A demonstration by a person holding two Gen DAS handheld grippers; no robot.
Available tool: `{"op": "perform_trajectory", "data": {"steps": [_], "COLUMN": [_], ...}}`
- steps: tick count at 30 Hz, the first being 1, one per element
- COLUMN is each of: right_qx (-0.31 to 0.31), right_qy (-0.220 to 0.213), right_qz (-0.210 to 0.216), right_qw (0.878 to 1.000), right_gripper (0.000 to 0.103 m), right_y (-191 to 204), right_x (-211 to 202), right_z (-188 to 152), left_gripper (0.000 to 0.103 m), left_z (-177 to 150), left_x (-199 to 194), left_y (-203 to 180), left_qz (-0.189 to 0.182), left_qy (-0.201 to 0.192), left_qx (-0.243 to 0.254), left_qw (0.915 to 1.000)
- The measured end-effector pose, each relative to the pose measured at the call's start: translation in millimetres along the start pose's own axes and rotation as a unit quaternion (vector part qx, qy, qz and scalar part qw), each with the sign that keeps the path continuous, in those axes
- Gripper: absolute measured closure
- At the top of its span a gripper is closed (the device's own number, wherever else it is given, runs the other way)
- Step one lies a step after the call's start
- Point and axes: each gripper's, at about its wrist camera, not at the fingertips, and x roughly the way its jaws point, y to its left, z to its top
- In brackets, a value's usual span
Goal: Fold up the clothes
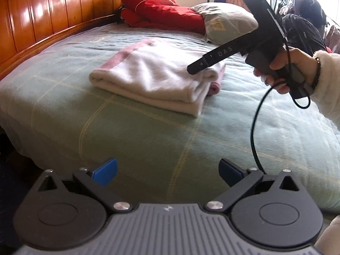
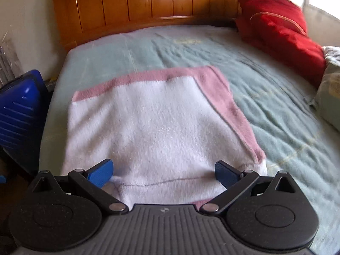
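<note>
The left gripper [image 1: 167, 172] is hanging low over the bed [image 1: 148, 148], tongs spread wide, pinching nothing. The right gripper [image 2: 163, 173] is hovering just above the white and pink cloth [image 2: 153, 127], tongs spread too. The cloth is lying folded in a neat stack mid-bed, looking done or needing one more fold.

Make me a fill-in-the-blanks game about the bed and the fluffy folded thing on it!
1. The folded white fleece garment has a border coloured ____.
2. It lies on a checked bedspread coloured pale ____.
3. The puffy bundle near the wooden headboard is coloured ____.
4. The left gripper and right gripper both have jaws that are ____, holding nothing.

Missing words: pink; green; red; open
</note>
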Motion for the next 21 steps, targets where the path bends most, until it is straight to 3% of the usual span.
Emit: {"op": "perform_trajectory", "data": {"steps": [9, 18, 21], "right_qx": [-0.011, -0.003, 0.01], "right_qy": [-0.018, -0.041, -0.041], "right_qz": [0.001, -0.01, -0.014], "right_qw": [1.0, 0.999, 0.999], "right_gripper": [0.0, 0.0, 0.0], "right_y": [17, 20, 17], "right_x": [-82, -151, -168], "right_z": [-17, -54, -69], "left_gripper": [0.002, 0.001, 0.001], "left_z": [21, 37, 39], "left_x": [-38, -60, -61], "left_y": [-39, -91, -107], "left_qz": [0.005, 0.006, 0.011], "left_qy": [-0.022, -0.092, -0.096], "left_qx": [0.021, 0.04, 0.045], "left_qw": [0.9995, 0.995, 0.9943]}}
